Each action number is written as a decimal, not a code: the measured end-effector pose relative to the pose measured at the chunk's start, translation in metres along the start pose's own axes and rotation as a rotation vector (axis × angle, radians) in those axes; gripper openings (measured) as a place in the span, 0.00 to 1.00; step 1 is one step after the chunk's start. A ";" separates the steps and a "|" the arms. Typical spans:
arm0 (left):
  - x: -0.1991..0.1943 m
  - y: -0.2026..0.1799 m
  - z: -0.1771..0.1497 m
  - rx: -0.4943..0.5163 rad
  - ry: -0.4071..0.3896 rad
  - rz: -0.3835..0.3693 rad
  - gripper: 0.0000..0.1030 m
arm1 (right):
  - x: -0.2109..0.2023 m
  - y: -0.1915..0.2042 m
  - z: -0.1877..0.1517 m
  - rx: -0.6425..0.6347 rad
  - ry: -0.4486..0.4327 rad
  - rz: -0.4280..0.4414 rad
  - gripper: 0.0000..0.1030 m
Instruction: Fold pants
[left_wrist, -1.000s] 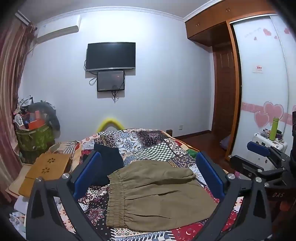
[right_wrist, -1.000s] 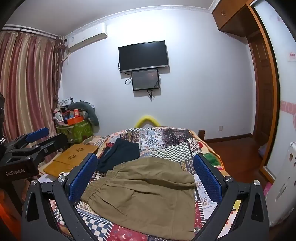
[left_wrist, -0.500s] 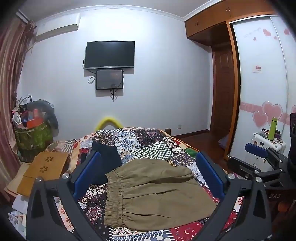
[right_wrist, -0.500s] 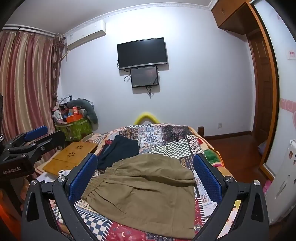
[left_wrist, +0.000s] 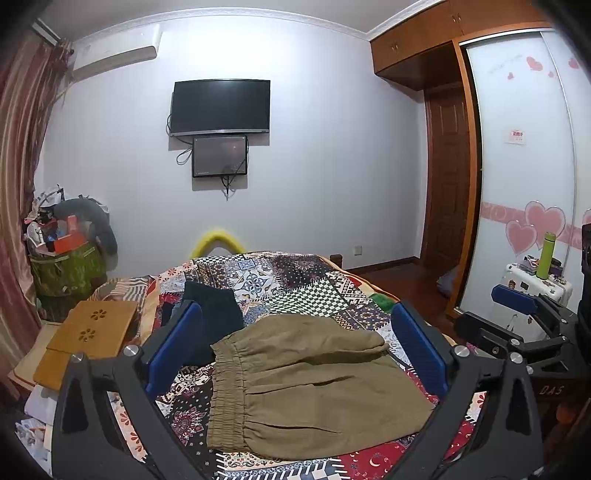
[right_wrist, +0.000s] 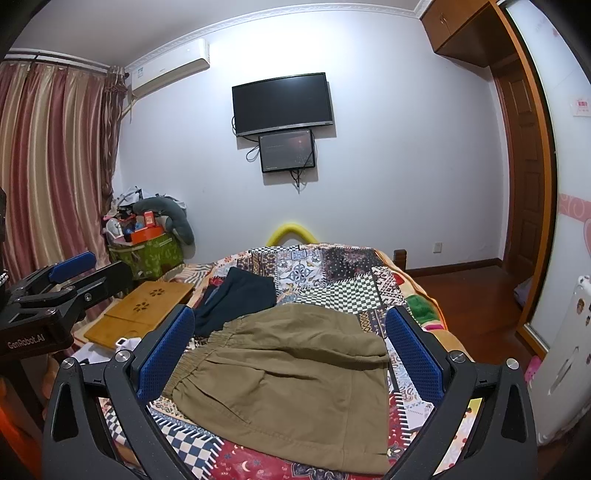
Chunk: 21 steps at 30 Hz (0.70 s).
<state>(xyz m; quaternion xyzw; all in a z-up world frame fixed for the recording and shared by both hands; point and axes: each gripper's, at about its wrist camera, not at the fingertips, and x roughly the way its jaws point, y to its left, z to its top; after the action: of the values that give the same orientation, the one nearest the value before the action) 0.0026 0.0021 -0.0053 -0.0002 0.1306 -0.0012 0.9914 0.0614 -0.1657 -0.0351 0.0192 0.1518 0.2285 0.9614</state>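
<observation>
Olive-brown pants (left_wrist: 314, 384) lie folded into a compact rectangle on the patchwork bedspread (left_wrist: 295, 280), elastic waistband at the left. They also show in the right wrist view (right_wrist: 291, 376). My left gripper (left_wrist: 295, 354) is open and empty, held above the pants. My right gripper (right_wrist: 291, 354) is open and empty too, above the same pants. Each gripper shows at the edge of the other's view, the right gripper (left_wrist: 517, 317) and the left gripper (right_wrist: 66, 273).
A dark folded garment (right_wrist: 240, 299) lies on the bed beyond the pants. A wooden lap desk (left_wrist: 88, 332) and a green basket (left_wrist: 62, 269) of clutter stand left of the bed. A wardrobe with sliding doors (left_wrist: 517, 184) and a white suitcase (left_wrist: 532, 295) are at the right.
Both grippers have lifted and pulled back slightly, so the pants sit a little lower in both views. The pants have not moved.
</observation>
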 end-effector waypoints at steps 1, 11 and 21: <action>0.000 0.000 0.000 0.001 0.000 0.002 1.00 | 0.000 0.000 0.000 0.000 -0.001 0.000 1.00; 0.003 0.001 -0.001 -0.002 0.002 0.007 1.00 | 0.001 0.000 0.000 -0.004 -0.002 0.002 1.00; 0.001 0.004 -0.001 -0.004 -0.001 0.008 1.00 | -0.001 0.002 0.002 -0.009 -0.004 0.000 1.00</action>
<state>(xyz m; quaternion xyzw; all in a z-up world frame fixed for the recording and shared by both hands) 0.0036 0.0057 -0.0068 -0.0014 0.1299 0.0030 0.9915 0.0600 -0.1641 -0.0326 0.0152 0.1487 0.2289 0.9619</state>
